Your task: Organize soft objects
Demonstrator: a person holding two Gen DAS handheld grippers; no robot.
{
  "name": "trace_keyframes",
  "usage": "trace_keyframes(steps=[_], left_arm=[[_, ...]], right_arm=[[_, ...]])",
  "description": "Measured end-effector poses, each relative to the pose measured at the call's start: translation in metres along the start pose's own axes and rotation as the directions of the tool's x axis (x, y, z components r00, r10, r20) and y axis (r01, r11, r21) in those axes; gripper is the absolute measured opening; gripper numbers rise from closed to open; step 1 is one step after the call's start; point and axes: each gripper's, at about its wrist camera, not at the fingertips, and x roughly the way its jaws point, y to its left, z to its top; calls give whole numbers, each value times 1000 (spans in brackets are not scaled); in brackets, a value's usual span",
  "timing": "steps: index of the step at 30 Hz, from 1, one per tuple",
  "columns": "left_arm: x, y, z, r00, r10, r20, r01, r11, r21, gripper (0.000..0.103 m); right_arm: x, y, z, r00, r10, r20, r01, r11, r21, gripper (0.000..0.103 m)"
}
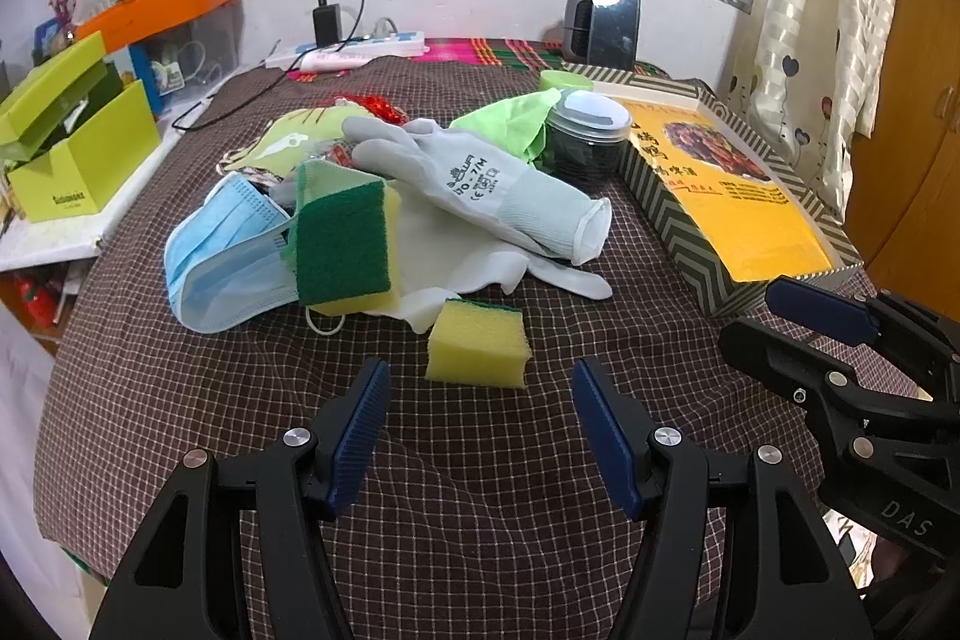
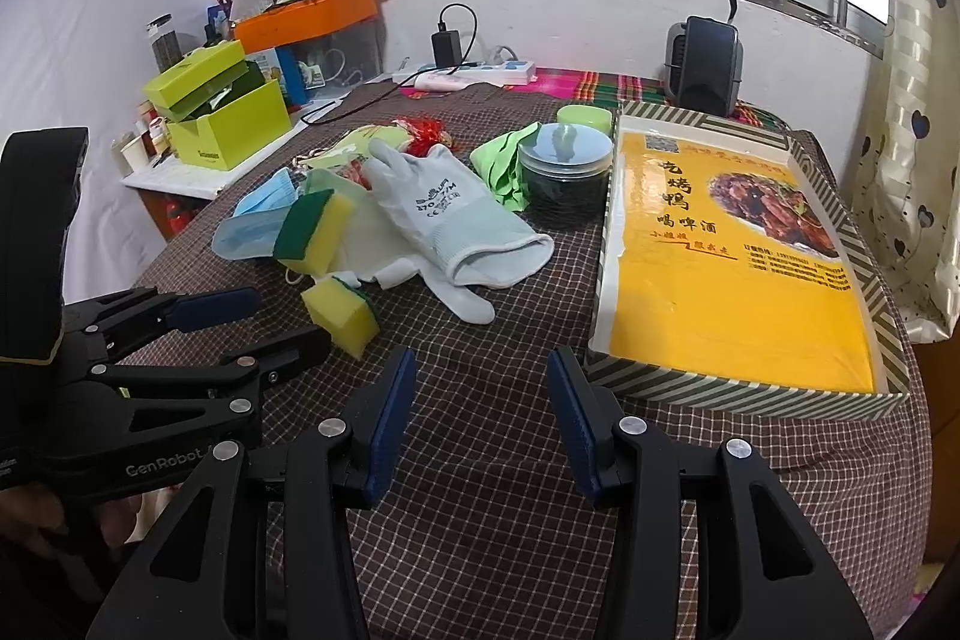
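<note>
**Both grippers open above the checked cloth, soft items piled at centre**

The left gripper [image 1: 480,430] hangs over the brown checked tablecloth [image 1: 480,520] with its blue-padded fingers spread wide and nothing between them. The right gripper [image 2: 483,418] is in the same condition: fingers apart, no object between the pads, only cloth below. In the left wrist view the right gripper appears at the right edge, just in front of the near corner of the box; in the right wrist view the left gripper appears at the left edge, held by a person's hand.

The soft objects lie in a loose pile at the centre of the table:

- A small yellow sponge [image 1: 478,345] with a green scouring face lies alone on the cloth, nearest the left gripper and apart from its fingertips.
- A larger sponge [image 1: 345,244], green face tilted toward the camera, leans on a blue face mask [image 1: 228,256].
- A grey work glove [image 1: 474,178] lies across a white glove [image 1: 498,262], cuff pointing toward the box.
- A green cloth [image 1: 510,124] lies behind the gloves, touching a dark jar [image 1: 585,136] with a clear lid.

A shallow striped box [image 2: 744,268] with a yellow printed bottom stands at the right of the table, just beside the jar. It holds none of the soft items. Lime-green boxes [image 1: 72,142] stand on a side shelf at the left.
</note>
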Motion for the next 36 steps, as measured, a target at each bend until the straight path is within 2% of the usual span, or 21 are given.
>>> trace_keyframes(steps=[36], left_arm=[[8, 4, 5, 1000, -13, 0, 13, 1000, -9, 63]], right_arm=[[14, -1, 5, 1000, 1, -27, -1, 1000, -4, 47]])
